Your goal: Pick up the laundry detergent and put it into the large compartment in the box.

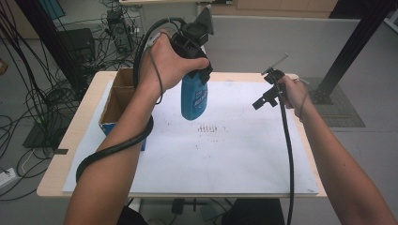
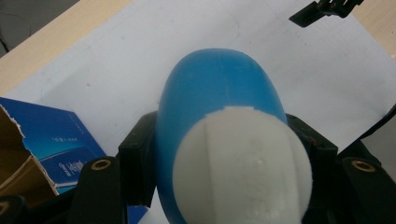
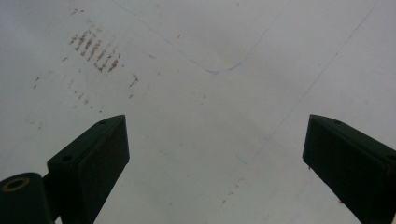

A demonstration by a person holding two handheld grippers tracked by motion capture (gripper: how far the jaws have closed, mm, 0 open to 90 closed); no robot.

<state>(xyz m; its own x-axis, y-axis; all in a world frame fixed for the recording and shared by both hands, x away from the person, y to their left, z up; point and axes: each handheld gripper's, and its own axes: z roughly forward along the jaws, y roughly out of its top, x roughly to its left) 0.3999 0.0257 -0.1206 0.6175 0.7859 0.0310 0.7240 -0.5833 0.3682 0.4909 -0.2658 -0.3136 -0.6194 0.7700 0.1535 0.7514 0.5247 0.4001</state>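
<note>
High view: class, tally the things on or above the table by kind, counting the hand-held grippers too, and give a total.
Blue plastic bottle with a white cap: 1
Open cardboard box with blue printed sides: 1
White paper sheet covering the table: 1
Black hand-held gripper: 2 (left, right)
Total: 5

The high view looked forward and down on the whole surface (image 1: 244,159) from the person's side. The left gripper view sat close behind a bottle (image 2: 219,102), facing down. The right gripper view faced the sheet (image 3: 210,93) closely; both shared it.
</note>
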